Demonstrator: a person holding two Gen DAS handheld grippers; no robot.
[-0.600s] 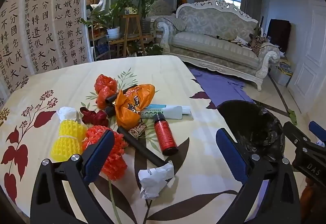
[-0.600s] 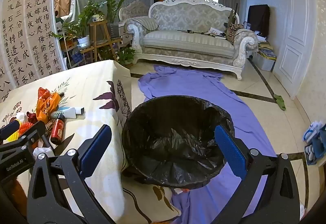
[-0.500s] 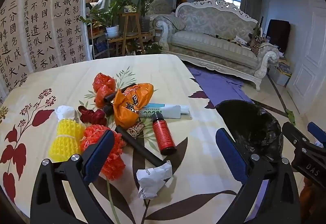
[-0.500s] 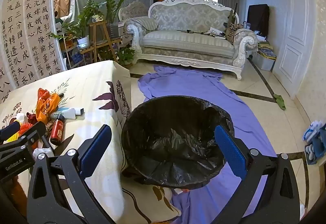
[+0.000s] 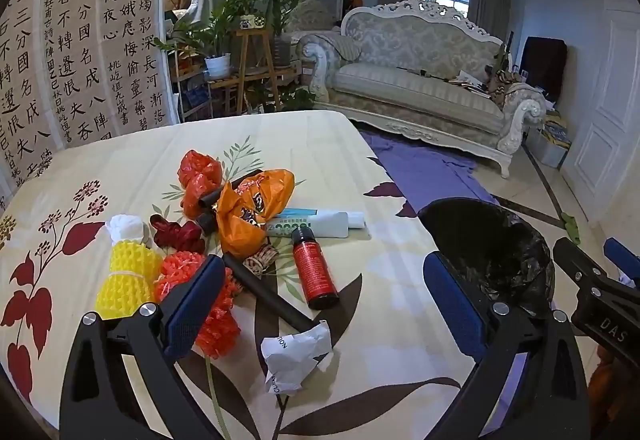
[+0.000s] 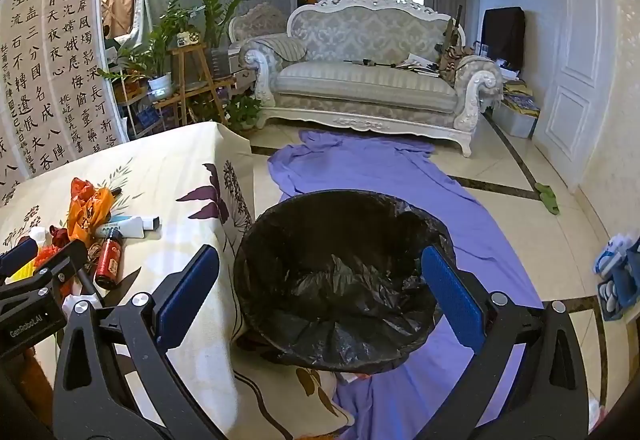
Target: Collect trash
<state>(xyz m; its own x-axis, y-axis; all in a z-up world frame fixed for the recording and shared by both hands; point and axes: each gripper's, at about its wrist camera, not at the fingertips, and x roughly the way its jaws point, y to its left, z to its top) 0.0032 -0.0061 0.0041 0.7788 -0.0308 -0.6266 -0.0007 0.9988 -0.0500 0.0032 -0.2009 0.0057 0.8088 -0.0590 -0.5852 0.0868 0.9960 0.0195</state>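
We hold the left gripper (image 5: pixel 324 304) above the near part of the bench (image 5: pixel 280 136), which is covered with a cream cloth printed with leaves and flowers. Its jaws stand wide apart with nothing between them. The trash lies in a loose heap on the cloth ahead of it: a crumpled white paper (image 5: pixel 295 356) nearest us, a red spray can (image 5: pixel 313 269) on its side just beyond, a black stick (image 5: pixel 266 290) running slantwise to the left of the can, and a white tube (image 5: pixel 316 223) lying crosswise behind the can. An orange plastic bag (image 5: pixel 252 212) rests against the tube, with a red plastic bag (image 5: pixel 198 178) behind it. To the left we see a yellow foam net (image 5: pixel 122 276), an orange foam net (image 5: pixel 208 300) partly hidden behind the left jaw, a dark red ribbon bow (image 5: pixel 178 234) and a white wad (image 5: pixel 126 227).

Our right gripper (image 6: pixel 320 292) hangs over the trash bin (image 6: pixel 340 280), which stands on the floor just beside the bench's edge, on a purple cloth (image 6: pixel 380 172). The bin is lined with a black bag. The right jaws are also spread wide and hold nothing.
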